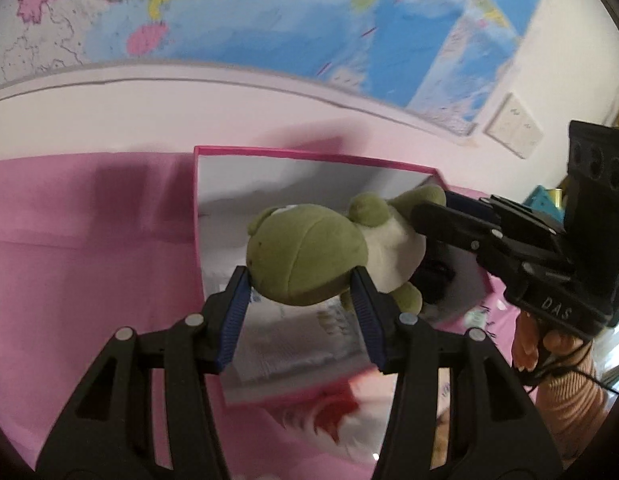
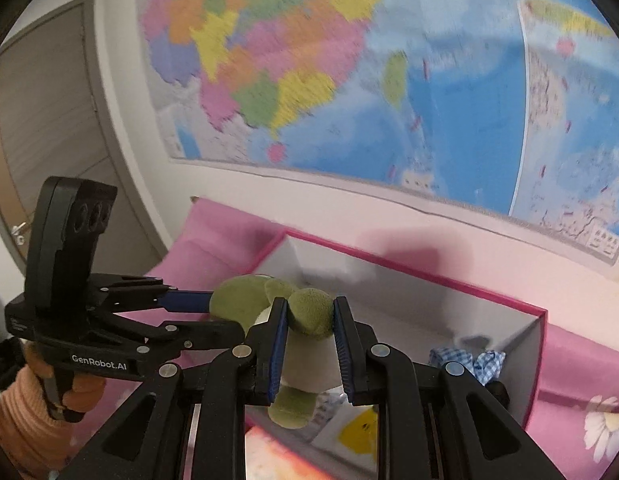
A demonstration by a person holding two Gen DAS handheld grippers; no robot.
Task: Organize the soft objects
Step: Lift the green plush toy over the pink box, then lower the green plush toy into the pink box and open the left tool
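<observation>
My left gripper [image 1: 301,280] clamps the green plush frog's [image 1: 309,256] head; my right gripper [image 2: 309,316] pinches its leg. Its long axis runs toward two o'clock, over the open pink-rimmed white box [image 1: 309,158].

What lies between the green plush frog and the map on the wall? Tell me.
In the left wrist view, the far wall of the pink-rimmed box, then bare pale wall, lies between the green plush frog and the map.

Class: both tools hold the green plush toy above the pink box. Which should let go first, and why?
Probably the right tool: it only pinches a limb of the plush toy, while the left tool clamps its bulky head over the box.
</observation>
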